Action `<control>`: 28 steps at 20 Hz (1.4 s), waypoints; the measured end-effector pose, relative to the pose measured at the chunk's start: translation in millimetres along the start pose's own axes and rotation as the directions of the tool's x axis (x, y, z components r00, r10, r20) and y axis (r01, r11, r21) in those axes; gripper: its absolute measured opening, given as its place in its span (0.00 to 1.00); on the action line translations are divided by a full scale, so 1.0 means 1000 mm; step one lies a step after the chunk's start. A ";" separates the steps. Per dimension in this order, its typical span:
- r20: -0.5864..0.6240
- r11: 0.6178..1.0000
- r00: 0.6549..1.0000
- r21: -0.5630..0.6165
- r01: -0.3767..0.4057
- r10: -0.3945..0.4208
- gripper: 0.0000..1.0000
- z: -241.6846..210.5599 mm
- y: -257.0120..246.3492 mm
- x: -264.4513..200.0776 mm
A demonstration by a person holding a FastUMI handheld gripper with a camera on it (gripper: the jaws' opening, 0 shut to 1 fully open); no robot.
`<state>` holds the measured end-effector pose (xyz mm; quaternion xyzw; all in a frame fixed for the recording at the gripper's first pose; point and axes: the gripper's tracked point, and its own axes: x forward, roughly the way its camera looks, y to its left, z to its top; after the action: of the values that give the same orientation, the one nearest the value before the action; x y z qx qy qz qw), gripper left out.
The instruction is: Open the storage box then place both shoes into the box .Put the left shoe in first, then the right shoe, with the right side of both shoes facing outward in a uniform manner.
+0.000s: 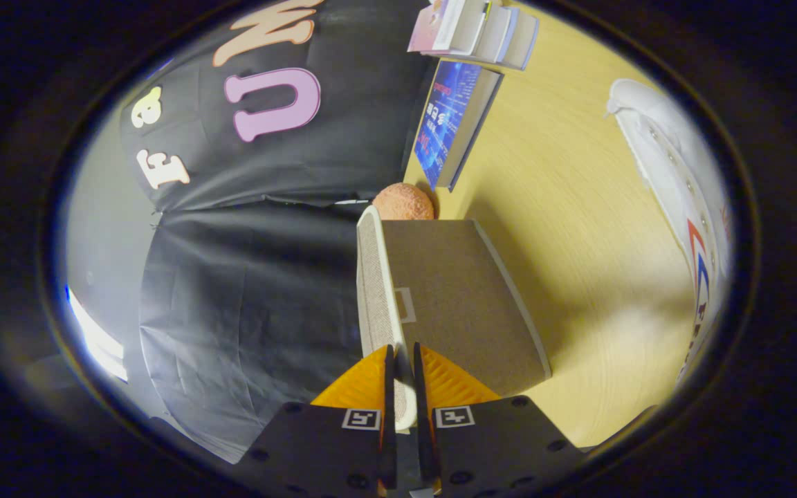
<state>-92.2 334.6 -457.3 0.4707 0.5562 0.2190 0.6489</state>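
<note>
- Storage box sits on the pale wooden worktop, straight ahead of the fingers; the view is rolled, so the box appears turned on its side.
- Box is covered in grey-brown woven fabric with a pale trim. Judged light, with stiff board under the cloth; the surface is rough enough not to slip.
- Lid is a thin flat panel with a rounded pale rim, seen edge-on and standing away from the box body, so the box looks part-open. A small fabric tab sits near the lid edge.
- Best hold, by my reading, is the thin lid rim: narrow enough for a pinch, rigid enough to swing the panel without bending. The tab is the alternative, but small and floppy.
- Gripper: fingers drawn in narrow, one on each face of the lid's rim, the rim running between them. Both appear to press on it, so a pinch grip on the lid edge.
- White shoe, canvas, with eyelets and a red-blue mark, lies on the worktop well apart from the box. Judged light, soft in the upper, firmer at the sole and heel. I cannot tell whether it is left or right.
- An orange rough-skinned ball rests just beyond the box; a blue book leans beyond that, with stacked books farther off.
</note>
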 end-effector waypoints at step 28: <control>-0.028 0.756 1.000 -0.653 -0.029 0.013 0.02 -0.133 0.212 0.030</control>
<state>-156.2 504.8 -283.3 0.2187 0.4466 0.4116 0.7637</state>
